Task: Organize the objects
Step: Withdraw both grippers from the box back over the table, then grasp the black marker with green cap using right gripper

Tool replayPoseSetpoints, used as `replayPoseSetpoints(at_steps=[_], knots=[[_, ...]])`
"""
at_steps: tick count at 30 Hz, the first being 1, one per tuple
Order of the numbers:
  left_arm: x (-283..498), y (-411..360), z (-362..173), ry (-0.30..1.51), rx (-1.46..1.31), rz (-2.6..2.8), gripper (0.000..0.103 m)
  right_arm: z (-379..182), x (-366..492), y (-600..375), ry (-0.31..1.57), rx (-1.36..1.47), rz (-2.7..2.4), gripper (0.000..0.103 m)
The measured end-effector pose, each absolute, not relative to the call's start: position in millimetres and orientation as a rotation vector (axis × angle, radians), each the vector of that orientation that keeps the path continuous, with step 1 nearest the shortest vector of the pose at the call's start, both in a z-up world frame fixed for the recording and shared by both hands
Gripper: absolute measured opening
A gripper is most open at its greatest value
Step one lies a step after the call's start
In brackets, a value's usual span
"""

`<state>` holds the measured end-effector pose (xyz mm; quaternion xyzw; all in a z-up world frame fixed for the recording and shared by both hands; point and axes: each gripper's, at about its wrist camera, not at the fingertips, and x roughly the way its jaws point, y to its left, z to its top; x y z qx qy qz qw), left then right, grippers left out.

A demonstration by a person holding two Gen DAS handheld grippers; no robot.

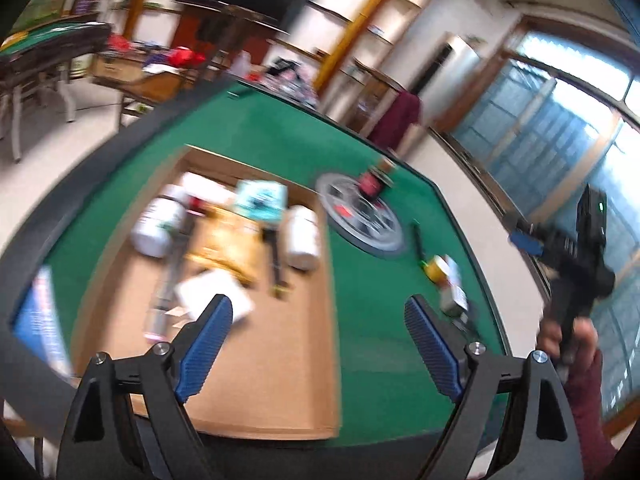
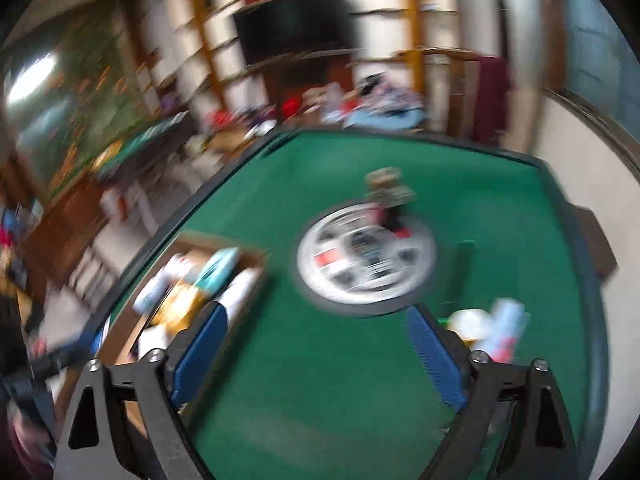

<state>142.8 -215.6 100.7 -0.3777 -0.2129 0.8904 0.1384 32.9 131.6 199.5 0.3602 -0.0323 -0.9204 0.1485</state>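
Observation:
A shallow cardboard box (image 1: 280,380) lies on the green table (image 1: 380,340) and holds white bottles (image 1: 304,236), a teal packet (image 1: 260,200), a yellow bag and a white packet. My left gripper (image 1: 318,312) hovers open over the box's near right part, nothing between its blue pads. A small yellow tin (image 1: 438,268) and a little box lie on the felt at the right. The right gripper (image 1: 588,240) shows at the far right, held by a hand. In the right wrist view my right gripper (image 2: 318,322) stands wide open and empty above the felt, the box (image 2: 240,260) to its left.
A round silver dial (image 1: 360,216) (image 2: 366,256) sits in the table's middle with a small red and brown object (image 1: 374,182) at its far edge. A dark pen (image 1: 418,240) lies beside the tin. Shelves, a dark screen and cluttered tables fill the room behind.

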Motion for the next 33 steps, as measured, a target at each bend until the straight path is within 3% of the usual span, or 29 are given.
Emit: replayPoseSetpoints(at_steps=[6,10,15,20,29,33], knots=[[131.4,-130.4,78.5,-0.454,-1.197,2.424,0.088,162.5,25.8,242.1,-0.462,1.176,-2.82,0.103],[122.5,-89.9,53.4,-0.348,-1.307,2.357,0.088,119.0,20.2,272.2,-0.566,1.32,-2.792,0.103],[102.9,-70.3,25.4,-0.332,-1.425,2.327,0.088,110.0,12.4,270.2,-0.536,1.329,-2.759,0.103],[93.2,-56.2,21.5,-0.202,-1.434,2.402,0.088,108.0,-8.1,249.9,-0.418,1.325,-2.74,0.103],[88.3,-30.1,6.0,0.028,-1.455,2.448,0.102,87.3,-78.4,204.4,-0.312,1.46,-2.635,0.103],[90.1,-23.5,0.1,0.116,-1.457,2.459,0.103,71.0,-123.7,183.1,-0.276,1.609,-2.544,0.1]])
